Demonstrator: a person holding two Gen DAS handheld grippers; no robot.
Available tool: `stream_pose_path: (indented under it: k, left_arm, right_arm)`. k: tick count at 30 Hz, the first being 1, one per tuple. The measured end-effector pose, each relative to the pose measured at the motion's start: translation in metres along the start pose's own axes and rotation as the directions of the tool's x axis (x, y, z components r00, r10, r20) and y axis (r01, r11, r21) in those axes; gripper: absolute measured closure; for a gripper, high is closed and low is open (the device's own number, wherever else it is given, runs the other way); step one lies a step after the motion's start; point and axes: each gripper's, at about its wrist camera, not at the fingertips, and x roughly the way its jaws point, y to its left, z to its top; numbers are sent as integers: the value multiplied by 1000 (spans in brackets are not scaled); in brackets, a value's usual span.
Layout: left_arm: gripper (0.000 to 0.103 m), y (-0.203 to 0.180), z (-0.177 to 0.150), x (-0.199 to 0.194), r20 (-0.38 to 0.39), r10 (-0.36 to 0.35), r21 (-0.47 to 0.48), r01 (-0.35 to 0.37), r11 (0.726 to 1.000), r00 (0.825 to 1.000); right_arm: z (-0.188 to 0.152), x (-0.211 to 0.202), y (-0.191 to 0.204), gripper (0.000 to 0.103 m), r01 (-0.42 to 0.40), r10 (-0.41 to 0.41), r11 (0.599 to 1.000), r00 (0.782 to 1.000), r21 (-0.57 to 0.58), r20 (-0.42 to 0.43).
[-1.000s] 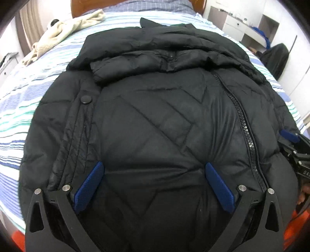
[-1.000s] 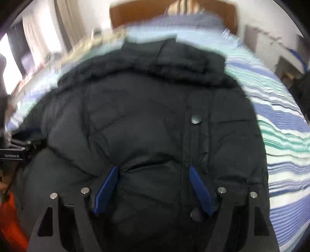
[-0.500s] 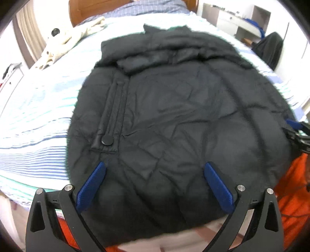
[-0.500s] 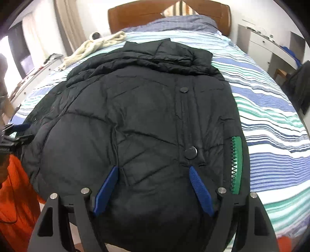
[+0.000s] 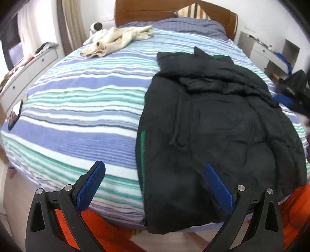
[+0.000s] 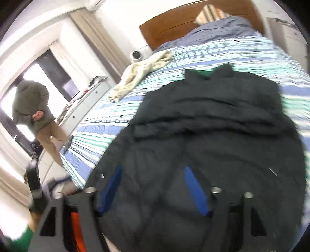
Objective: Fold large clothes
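A large black padded jacket [image 5: 217,126] lies on the striped bed, folded lengthwise, with a green zipper strip [image 5: 143,147] along its left edge. It also fills the right wrist view [image 6: 213,135]. My left gripper [image 5: 155,186] is open and empty, held above the bed's near edge at the jacket's left hem. My right gripper [image 6: 153,190] is open and empty just above the jacket's lower part. It also shows at the right edge of the left wrist view [image 5: 290,98], beside the jacket's far side.
The blue, green and white striped bed cover [image 5: 81,108] spreads left of the jacket. A cream garment [image 5: 118,40] lies near the wooden headboard [image 5: 170,11]. A phone [image 5: 15,114] lies at the bed's left edge. A person [image 6: 36,116] stands by the window. White drawers [image 5: 267,50] stand on the right.
Both grippers have pulled back and swung left. The jacket now lies narrower on the right half of the bed with its green zipper edge showing on the left.
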Motion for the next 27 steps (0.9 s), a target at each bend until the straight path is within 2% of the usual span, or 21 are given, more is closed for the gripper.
stream_pose_path:
  k: [3, 5, 6, 7, 8, 9, 11, 13, 15, 18, 19, 22, 24, 25, 26, 27]
  left_arm:
    - [1, 4, -6, -3, 20, 1, -16, -1, 1000, 1000]
    - [1, 11, -10, -5, 23, -3, -41, 4, 999, 1000]
    - [1, 16, -12, -4, 20, -11, -63, 13, 998, 1000]
    - [1, 18, -13, -3, 16, -16, -76, 18, 997, 1000]
    - [1, 21, -13, -2, 11, -19, -89, 20, 996, 1000]
    - [1, 24, -15, -2, 3, -17, -99, 17, 995, 1000]
    - [1, 29, -18, -2, -13, -6, -108, 4, 994, 1000]
    - [1, 31, -20, -4, -16, 1, -106, -3, 994, 1000]
    - [1, 33, -20, -6, -14, 2, -108, -3, 994, 1000]
    - [1, 37, -17, -1, -29, -16, -119, 12, 993, 999]
    - [1, 38, -14, 3, -35, -22, -123, 18, 992, 999]
    - [1, 41, -8, 9, -49, -35, -129, 28, 991, 998]
    - [1, 43, -5, 12, -59, -71, -133, 63, 989, 996]
    - [1, 44, -5, 17, -74, -110, -136, 99, 986, 991]
    - [1, 45, -6, 21, -92, -137, -137, 124, 983, 986]
    - [1, 44, -7, 25, -106, -156, -138, 141, 980, 982]
  right_arm:
    - [27, 73, 12, 46, -43, 45, 999, 993, 22, -112]
    - [39, 129, 14, 46, 24, -20, 1000, 981, 15, -194]
    - [44, 158, 12, 46, 83, -81, 997, 970, -2, -231]
    - [47, 178, 12, 53, 140, -140, 990, 958, -17, -249]
    - [54, 193, 11, 57, 190, -191, 981, 953, -28, -237]
    - [60, 202, 14, 59, 208, -209, 978, 954, -26, -213]
    - [74, 212, 24, 59, 207, -210, 978, 966, -33, -150]
    - [73, 215, 28, 57, 203, -204, 979, 965, -25, -164]
    - [63, 203, 30, 57, 161, -162, 987, 971, -20, -176]
    - [27, 150, 35, 56, 66, -72, 997, 984, -38, -163]
    - [9, 120, 34, 53, 22, -28, 999, 988, -45, -151]
    - [-32, 36, 20, 45, -30, 26, 999, 995, -42, -96]
    - [-52, -16, 2, 42, 13, -14, 999, 999, -30, -43]
    - [-61, -48, -11, 37, 67, -67, 998, 998, -21, -6]
    - [-73, -83, -28, 34, 147, -147, 989, 988, -4, 36]
    - [-87, -116, -46, 31, 233, -234, 972, 970, 29, 66]
